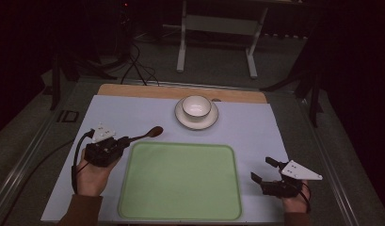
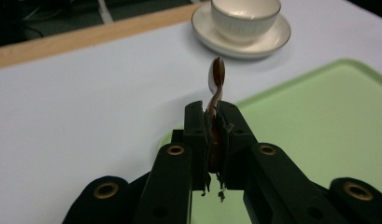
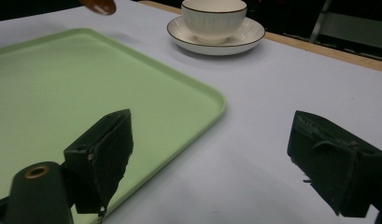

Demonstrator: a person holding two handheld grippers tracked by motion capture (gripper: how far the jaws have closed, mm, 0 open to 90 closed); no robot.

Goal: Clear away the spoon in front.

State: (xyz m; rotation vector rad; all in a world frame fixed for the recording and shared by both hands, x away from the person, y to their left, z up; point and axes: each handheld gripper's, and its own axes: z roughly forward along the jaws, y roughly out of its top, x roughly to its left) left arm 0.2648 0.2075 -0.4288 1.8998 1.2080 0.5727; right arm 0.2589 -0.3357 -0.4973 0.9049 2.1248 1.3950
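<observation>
Spoon: pinched by its handle in left gripper; right gripper spread, empty. Risk: thin handle twisted or dropped short of tray.

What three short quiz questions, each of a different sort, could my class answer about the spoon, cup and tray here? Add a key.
1. True or false: the left gripper is shut on the spoon.
2. The cup stands on: A) the green tray B) a saucer C) bare table.
3. Fill in: the right gripper has its jaws ____.

Key: 1 true; 2 B; 3 open, with nothing between them.
</observation>
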